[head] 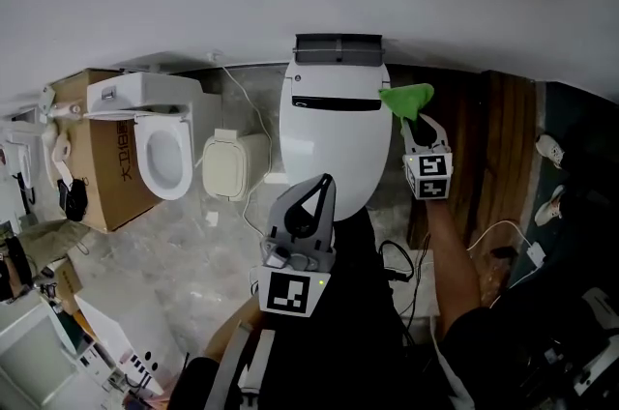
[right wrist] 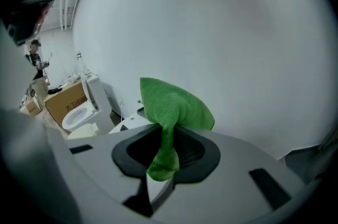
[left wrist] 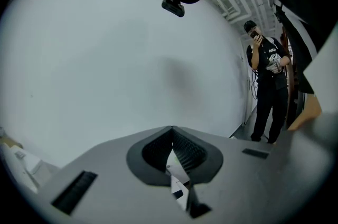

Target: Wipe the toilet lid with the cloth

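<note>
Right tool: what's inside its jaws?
A green cloth, clamped in the right tool; it bunches above and hangs below. The jaws cover the pinched fold.

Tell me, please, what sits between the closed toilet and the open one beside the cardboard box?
A cream lidded container stands between the closed toilet and the open toilet, seen in the head view.

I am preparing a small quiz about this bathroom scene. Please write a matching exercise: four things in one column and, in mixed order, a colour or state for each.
1. cloth
2. left tongs
3. toilet lid
4. cardboard box

a. brown, at the left
b. white, closed
c. green, gripped in the right tongs
d. shut, nothing between them

Pairs: 1-c, 2-d, 3-b, 4-a
</note>
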A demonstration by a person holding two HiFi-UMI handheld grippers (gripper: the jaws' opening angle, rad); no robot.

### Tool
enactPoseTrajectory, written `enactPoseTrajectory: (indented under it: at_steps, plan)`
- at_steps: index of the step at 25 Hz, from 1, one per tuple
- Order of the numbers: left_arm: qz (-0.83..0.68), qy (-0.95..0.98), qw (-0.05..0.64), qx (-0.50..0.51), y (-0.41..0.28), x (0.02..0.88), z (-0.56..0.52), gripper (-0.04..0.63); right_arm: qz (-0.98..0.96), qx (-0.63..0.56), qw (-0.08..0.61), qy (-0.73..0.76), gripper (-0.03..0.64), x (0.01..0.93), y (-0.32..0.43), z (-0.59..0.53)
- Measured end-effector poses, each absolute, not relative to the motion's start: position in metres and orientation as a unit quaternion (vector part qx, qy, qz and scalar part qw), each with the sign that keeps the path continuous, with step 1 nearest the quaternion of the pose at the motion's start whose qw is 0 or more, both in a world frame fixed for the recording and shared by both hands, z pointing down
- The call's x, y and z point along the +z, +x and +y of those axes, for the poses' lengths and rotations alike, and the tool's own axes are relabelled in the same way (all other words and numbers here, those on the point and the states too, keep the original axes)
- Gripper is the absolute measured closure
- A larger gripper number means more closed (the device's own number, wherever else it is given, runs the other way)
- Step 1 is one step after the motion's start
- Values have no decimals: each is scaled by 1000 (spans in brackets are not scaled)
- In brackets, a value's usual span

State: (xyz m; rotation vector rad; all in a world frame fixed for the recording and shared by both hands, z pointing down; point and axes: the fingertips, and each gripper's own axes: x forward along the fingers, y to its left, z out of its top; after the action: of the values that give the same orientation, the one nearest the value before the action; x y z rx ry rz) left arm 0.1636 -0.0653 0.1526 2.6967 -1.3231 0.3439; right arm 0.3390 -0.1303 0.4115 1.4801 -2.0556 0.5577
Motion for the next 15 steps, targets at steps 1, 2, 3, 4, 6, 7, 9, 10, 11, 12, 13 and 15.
enactPoseTrajectory:
  at_steps: [1, 2, 3, 4, 6, 7, 9, 10, 11, 12, 13, 15]
  plan:
    - [-442, 888, 62, 113, 165, 159, -70, 595, -762, 212, 280, 544, 531, 431, 341, -135]
    - [-448, 885, 65, 110, 167, 164, -74, 596, -760, 218, 290, 539, 531, 450, 343, -139]
    - [-453, 882, 68, 107, 168, 169, -78, 595, -758, 224, 299, 534, 531, 468, 344, -144]
    - [-458, 880, 70, 107, 168, 174, -82, 597, -756, 231, 306, 530, 531, 486, 345, -148]
    - [-463, 876, 75, 110, 170, 186, -86, 596, -752, 239, 319, 524, 532, 518, 348, -157]
    - [-465, 875, 78, 111, 170, 191, -88, 595, -751, 239, 327, 522, 532, 533, 350, -161]
    - [-470, 872, 82, 108, 170, 202, -91, 595, -745, 236, 349, 517, 532, 561, 355, -171]
    - [-472, 871, 84, 108, 169, 208, -92, 595, -742, 234, 360, 514, 532, 575, 357, -176]
    - [-474, 870, 86, 108, 168, 214, -93, 595, -740, 233, 369, 512, 532, 589, 359, -181]
    - [-475, 869, 88, 108, 167, 219, -94, 595, -738, 233, 376, 510, 532, 602, 360, -184]
    - [-476, 868, 90, 109, 166, 224, -95, 596, -737, 231, 381, 508, 532, 612, 360, -187]
    - [-477, 867, 92, 108, 165, 232, -95, 597, -738, 222, 394, 501, 532, 628, 359, -194]
